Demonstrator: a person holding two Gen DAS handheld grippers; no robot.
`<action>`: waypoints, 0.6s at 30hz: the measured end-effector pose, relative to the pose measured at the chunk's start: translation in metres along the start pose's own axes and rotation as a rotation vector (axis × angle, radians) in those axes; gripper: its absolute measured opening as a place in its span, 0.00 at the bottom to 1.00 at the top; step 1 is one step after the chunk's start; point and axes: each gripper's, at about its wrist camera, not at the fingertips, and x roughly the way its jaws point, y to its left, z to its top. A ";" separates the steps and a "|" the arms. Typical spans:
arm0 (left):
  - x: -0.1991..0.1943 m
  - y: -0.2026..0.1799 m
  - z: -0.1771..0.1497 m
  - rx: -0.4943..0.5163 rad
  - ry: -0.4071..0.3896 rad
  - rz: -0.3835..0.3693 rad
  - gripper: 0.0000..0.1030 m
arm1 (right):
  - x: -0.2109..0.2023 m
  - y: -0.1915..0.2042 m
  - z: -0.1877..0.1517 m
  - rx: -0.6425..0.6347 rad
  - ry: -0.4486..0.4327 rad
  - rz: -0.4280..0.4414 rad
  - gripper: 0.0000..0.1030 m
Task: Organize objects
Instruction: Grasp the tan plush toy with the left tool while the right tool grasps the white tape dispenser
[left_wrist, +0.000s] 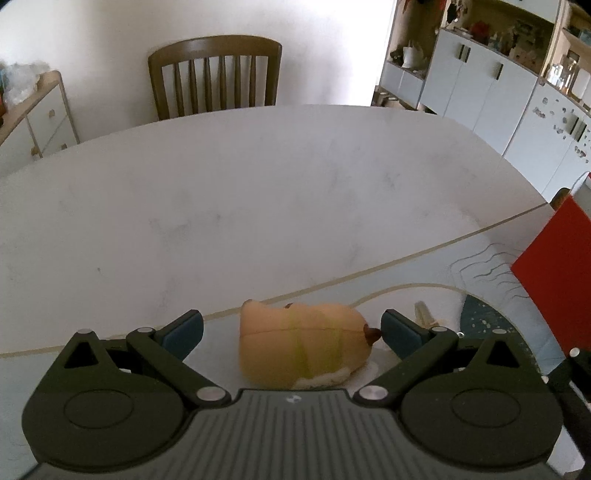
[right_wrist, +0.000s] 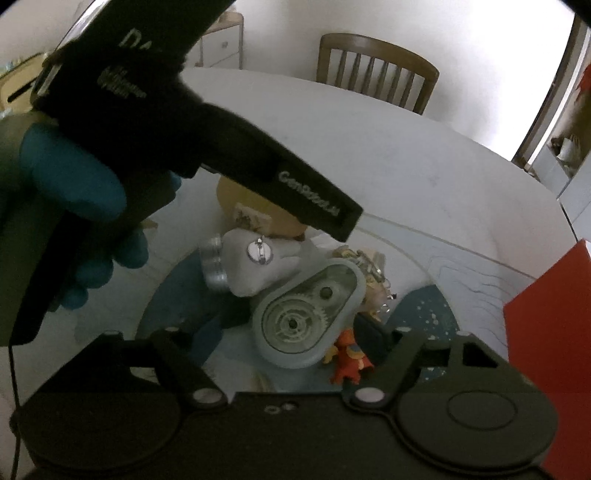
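The left claw (left_wrist: 291, 332) hangs released around a tan plush toy (left_wrist: 303, 343) on the desk (left_wrist: 221, 206) — pads not yet touching. The right claw (right_wrist: 288, 339), also unclenched, straddles a grey geared casing (right_wrist: 306, 317). Both are approaching; next — close squarely.

Right wrist view: gear housing (right_wrist: 308, 317) frame centre, small figurine (right_wrist: 349, 360) lower right of it, chair (right_wrist: 376, 70) beyond table (right_wrist: 424, 155).

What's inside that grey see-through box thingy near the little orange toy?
Inside the grey case you can see pale plastic gear wheels under its clear cover. Whatever sits beneath the gears or under the case is covered. The orange toy lies beside it.
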 end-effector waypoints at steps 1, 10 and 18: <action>0.002 0.000 -0.001 -0.002 0.004 -0.003 1.00 | 0.002 0.001 0.000 -0.004 0.003 -0.003 0.74; 0.008 0.003 -0.002 -0.002 0.011 -0.030 0.99 | 0.009 0.001 0.001 -0.018 -0.008 -0.064 0.59; 0.004 0.004 -0.006 0.003 -0.009 -0.070 0.76 | 0.006 -0.002 0.000 0.000 -0.021 -0.067 0.58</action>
